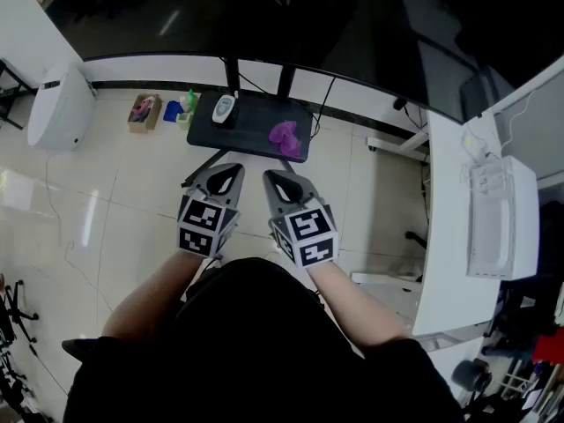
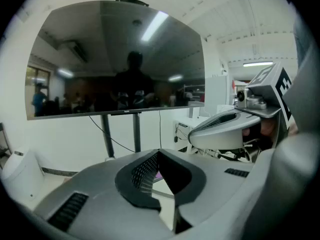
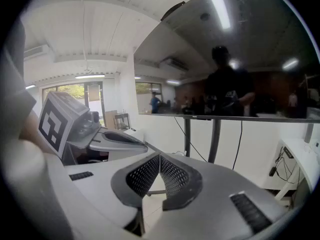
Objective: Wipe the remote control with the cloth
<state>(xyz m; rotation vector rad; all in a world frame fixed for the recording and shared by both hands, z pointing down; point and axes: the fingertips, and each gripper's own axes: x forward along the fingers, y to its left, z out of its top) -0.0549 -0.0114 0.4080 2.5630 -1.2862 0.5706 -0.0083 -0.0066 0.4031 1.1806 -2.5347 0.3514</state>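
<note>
A dark screen (image 1: 308,25) on a two-legged stand spans the far side of the room, above a pale tiled floor (image 1: 115,210). A white desk (image 1: 445,236) runs down the right side with a white box (image 1: 500,218) on it, and a rounded white appliance (image 1: 60,108) stands on the floor at far left. A small dark table (image 1: 238,137) sits at the foot of the screen's stand, straight ahead of the person.

The left gripper (image 1: 225,169) and right gripper (image 1: 274,177) are held side by side, short of the table's near edge and above the floor, both pointing toward the table. Each gripper view shows its jaws closed tip to tip with nothing between them, so both tools are clenched and empty.

A crumpled purple cloth (image 1: 285,135) lies on the right part of the table. The white remote (image 1: 225,108) lies at the table's far left corner, apart from the cloth. Neither gripper touches either thing. A small box of items (image 1: 144,113) rests on the floor just left of the table.
</note>
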